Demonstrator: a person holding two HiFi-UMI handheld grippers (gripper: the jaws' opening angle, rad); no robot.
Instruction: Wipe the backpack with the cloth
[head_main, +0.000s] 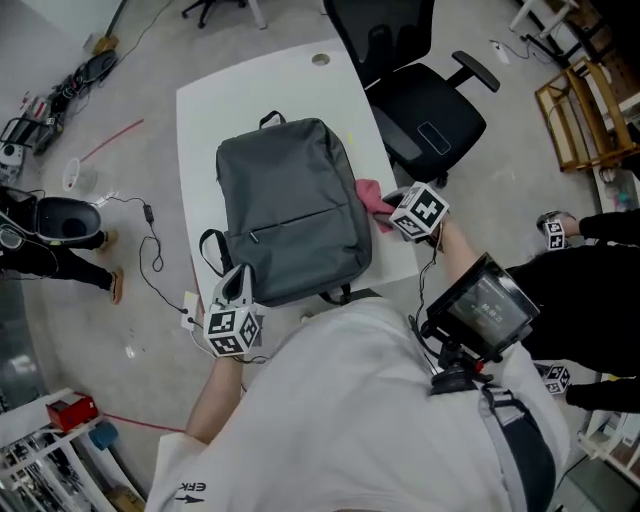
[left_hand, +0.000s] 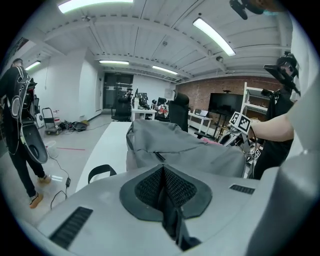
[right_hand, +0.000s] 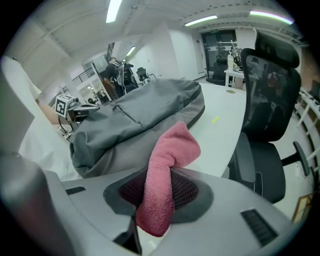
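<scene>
The grey backpack (head_main: 290, 210) lies flat at frame centre on the white table (head_main: 220, 100). The right gripper (head_main: 392, 208) clamps the pink cloth (head_main: 370, 193) at the pack's right edge. The left gripper (head_main: 236, 283) sits at lower left, jaws closed together, apparently empty. Recommended: press the cloth flat, stroke across the front panel, and brace the pack's lower corner.

The left gripper (head_main: 238, 278) is pressing its jaws together, arm tucked close; the right gripper (head_main: 387, 207) is reaching forward, clamping the pink cloth (right_hand: 167, 165).
</scene>
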